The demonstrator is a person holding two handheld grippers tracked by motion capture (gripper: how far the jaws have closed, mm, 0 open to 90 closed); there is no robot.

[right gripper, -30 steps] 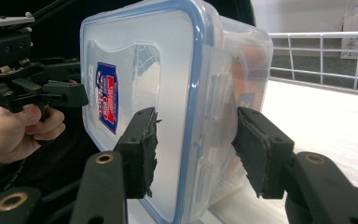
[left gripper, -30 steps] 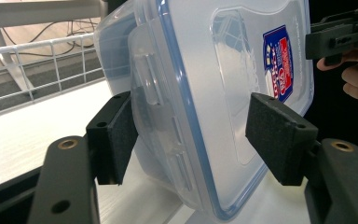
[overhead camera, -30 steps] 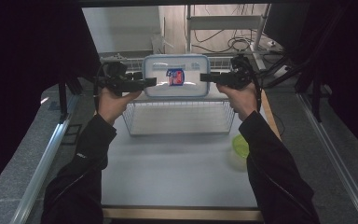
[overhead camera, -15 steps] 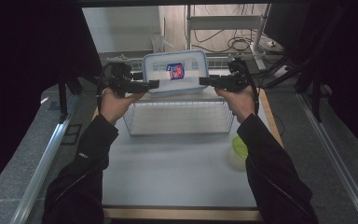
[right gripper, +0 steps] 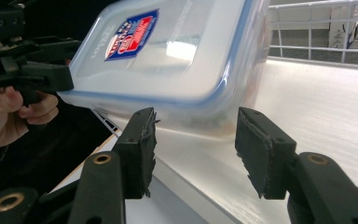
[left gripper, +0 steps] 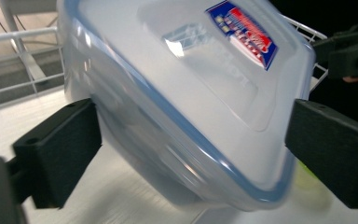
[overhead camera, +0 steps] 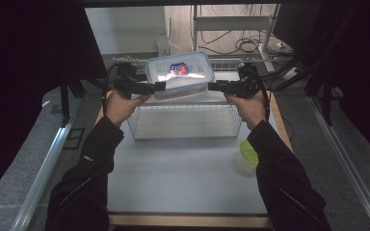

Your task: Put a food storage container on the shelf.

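Above the wire basket (overhead camera: 183,130) in the high view, a clear lidded box (overhead camera: 179,72) hangs tilted between the left gripper (overhead camera: 158,87) and the right gripper (overhead camera: 212,86), one at each short end; a green bowl (overhead camera: 248,151) sits well apart on the table. In the left gripper view the jaws have just been opening and now stand wide, with a corner of the box (left gripper: 191,93) between them. The pads lie close to its walls, but I cannot tell whether they press. In the right gripper view the jaws are half apart just under the box's (right gripper: 177,51) end, and whether they pinch anything is also unclear. The box looks like stiff, smooth plastic, empty as far as I can see, so probably light but slick, and likely to swing or slide out of a loose hold. The lip under the blue-sealed lid at each short end seems the surest place to hold; the flat walls offer little to bite on.
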